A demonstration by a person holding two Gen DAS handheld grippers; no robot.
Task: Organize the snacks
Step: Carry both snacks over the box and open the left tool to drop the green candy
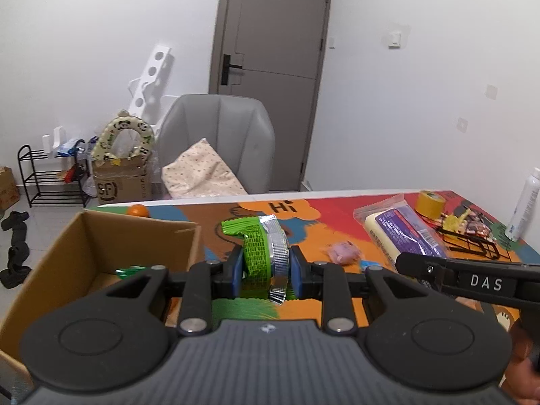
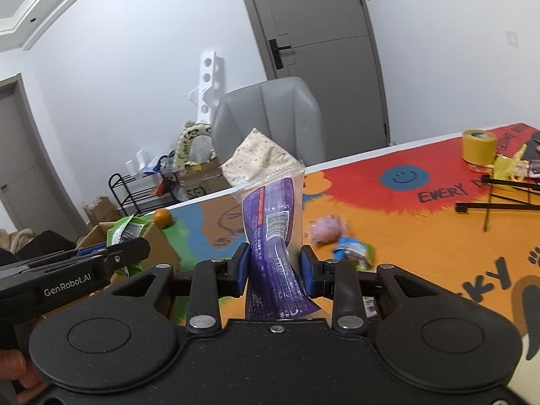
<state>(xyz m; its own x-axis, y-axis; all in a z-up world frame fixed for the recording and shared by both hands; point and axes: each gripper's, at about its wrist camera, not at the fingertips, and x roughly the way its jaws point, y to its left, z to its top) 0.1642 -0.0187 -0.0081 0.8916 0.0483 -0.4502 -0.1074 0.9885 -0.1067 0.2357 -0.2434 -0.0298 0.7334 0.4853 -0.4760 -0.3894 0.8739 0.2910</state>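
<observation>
My left gripper (image 1: 265,266) is shut on a green and silver snack packet (image 1: 261,253), held above the table just right of an open cardboard box (image 1: 91,236). A green packet (image 1: 130,271) lies inside the box. My right gripper (image 2: 275,268) is shut on a purple and white snack packet (image 2: 275,233) and holds it upright above the table. That packet also shows in the left wrist view (image 1: 405,233). A pink snack (image 2: 325,229) and a blue and green packet (image 2: 354,251) lie on the colourful table mat (image 2: 422,236).
An orange (image 2: 162,217) sits behind the box. A yellow tape roll (image 2: 479,146), a black wire rack (image 2: 499,199) and small wrapped sweets (image 2: 509,165) are at the far right. A white bottle (image 1: 523,209) stands at the table's right edge. A grey chair (image 1: 219,141) stands behind the table.
</observation>
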